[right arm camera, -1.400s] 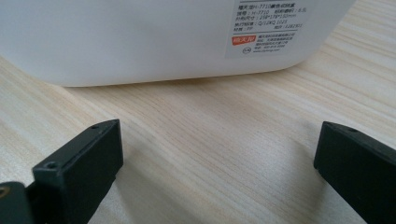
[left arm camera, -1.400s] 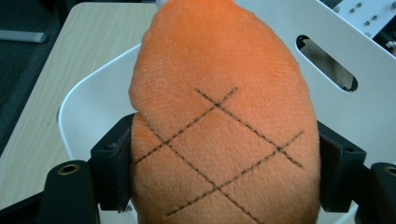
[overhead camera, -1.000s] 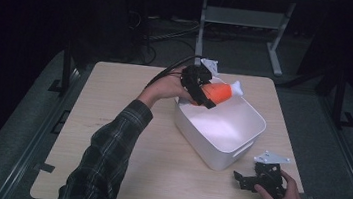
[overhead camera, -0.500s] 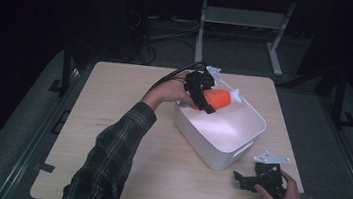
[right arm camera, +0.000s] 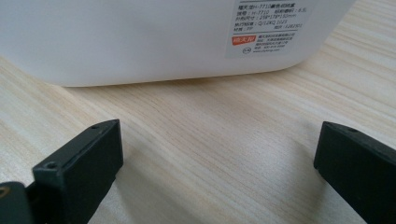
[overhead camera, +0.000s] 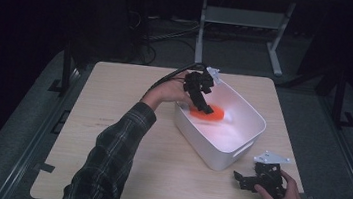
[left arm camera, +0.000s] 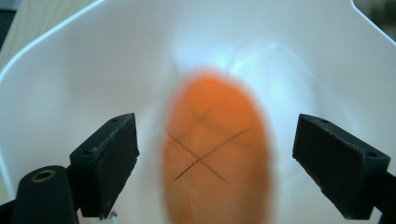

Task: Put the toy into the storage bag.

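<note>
Here: white bin (overhead camera: pixel 240 137) on the table (overhead camera: pixel 111 122), its sticker (right arm camera: pixel 268 28) bearing a red logo and small print too fine to read. Orange object (left arm camera: pixel 215 149), blurred, marked with a dark cross, inside the bin. Left gripper (overhead camera: pixel 205 105) tilted down into the bin, jaws just opened, released, apart from the object. Right gripper (overhead camera: pixel 248 180) low on the table beside the bin, jaws spread, empty

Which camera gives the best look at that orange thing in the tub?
The left gripper view: the orange object sits close and large, though blurred, between open jaws. The high view shows it small inside the white tub.
</note>
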The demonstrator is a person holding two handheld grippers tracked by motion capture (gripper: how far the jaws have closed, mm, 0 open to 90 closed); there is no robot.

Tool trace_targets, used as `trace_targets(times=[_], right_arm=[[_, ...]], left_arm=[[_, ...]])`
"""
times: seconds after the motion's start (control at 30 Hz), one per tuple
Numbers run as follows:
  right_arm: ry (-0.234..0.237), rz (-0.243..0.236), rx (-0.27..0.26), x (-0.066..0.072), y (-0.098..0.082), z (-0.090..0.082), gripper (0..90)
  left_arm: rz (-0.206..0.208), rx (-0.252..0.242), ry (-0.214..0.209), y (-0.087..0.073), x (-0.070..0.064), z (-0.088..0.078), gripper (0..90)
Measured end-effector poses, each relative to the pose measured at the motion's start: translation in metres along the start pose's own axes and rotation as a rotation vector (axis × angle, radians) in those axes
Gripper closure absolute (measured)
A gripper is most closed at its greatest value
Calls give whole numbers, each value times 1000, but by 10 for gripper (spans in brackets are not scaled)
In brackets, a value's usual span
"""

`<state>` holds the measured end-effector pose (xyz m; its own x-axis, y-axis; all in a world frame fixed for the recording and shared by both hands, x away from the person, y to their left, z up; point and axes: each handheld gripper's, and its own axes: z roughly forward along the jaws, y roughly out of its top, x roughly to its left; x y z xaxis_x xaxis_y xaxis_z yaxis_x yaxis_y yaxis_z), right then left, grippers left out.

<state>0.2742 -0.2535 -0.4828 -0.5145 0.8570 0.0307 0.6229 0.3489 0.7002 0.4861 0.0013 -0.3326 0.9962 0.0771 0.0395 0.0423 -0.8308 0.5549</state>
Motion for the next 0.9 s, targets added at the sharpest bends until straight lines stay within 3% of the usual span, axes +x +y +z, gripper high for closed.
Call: trace_targets(times=[0.37,0.6,0.67,0.9], right_arm=[[0,0,0,0,0,0,7],[1,0,-1,0,0,0,7],[1,0,-1,0,0,0,7],[1,-2,-1,0,0,0,7]], left_arm=[[-34,-74,-11,-13,-8,-26,135],[-55,-99,20,-27,-21,-44,136],[-79,-122,29,-33,-26,-50,136],[-106,-130,64,-50,-39,-62,136]])
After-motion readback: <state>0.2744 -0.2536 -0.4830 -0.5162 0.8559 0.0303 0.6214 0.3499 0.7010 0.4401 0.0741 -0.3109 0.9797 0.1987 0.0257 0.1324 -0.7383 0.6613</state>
